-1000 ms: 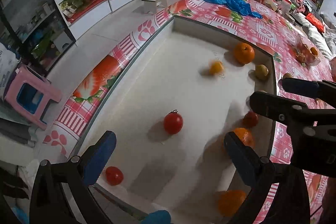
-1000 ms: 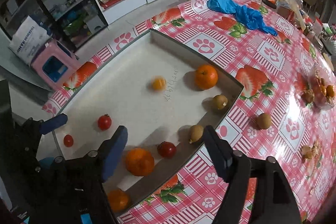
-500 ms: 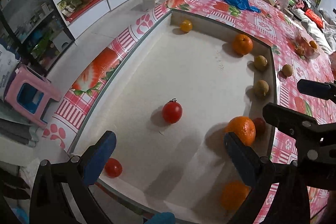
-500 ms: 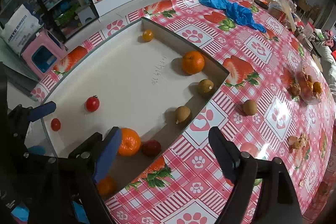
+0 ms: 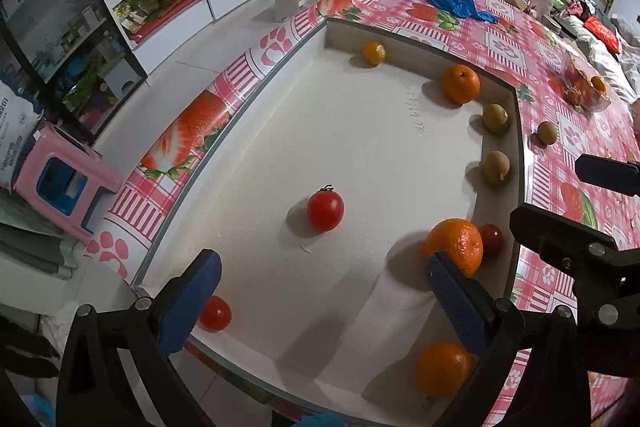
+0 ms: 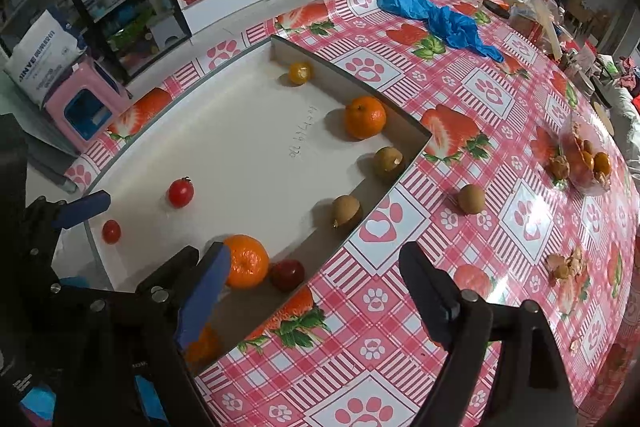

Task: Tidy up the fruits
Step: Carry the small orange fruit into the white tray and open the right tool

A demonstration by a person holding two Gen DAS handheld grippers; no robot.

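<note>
A shallow white tray (image 5: 360,147) (image 6: 240,131) lies on the table. In it are two tomatoes (image 5: 325,207) (image 5: 215,313), three oranges (image 5: 456,245) (image 5: 461,83) (image 5: 442,369), a dark red fruit (image 5: 492,239), two kiwis (image 5: 495,167) (image 5: 495,118) and a small yellow citrus (image 5: 374,53) in the far corner. One more kiwi (image 6: 471,199) rests on the tablecloth outside the tray. My left gripper (image 5: 320,301) hangs open over the tray's near end, holding nothing. My right gripper (image 6: 316,293) is open and straddles the tray's right wall beside an orange (image 6: 246,261), holding nothing.
A clear bowl of fruit (image 6: 586,163) and loose peels (image 6: 568,263) lie on the red checked tablecloth (image 6: 500,99) to the right. A blue plastic bag (image 6: 436,17) is crumpled at the far end. A pink stool (image 6: 82,103) stands on the floor to the left.
The small yellow citrus rolled from mid-tray into the far corner. My right gripper's jaws spread wider and it drew back from the orange towards the tablecloth. The left gripper stayed put.
</note>
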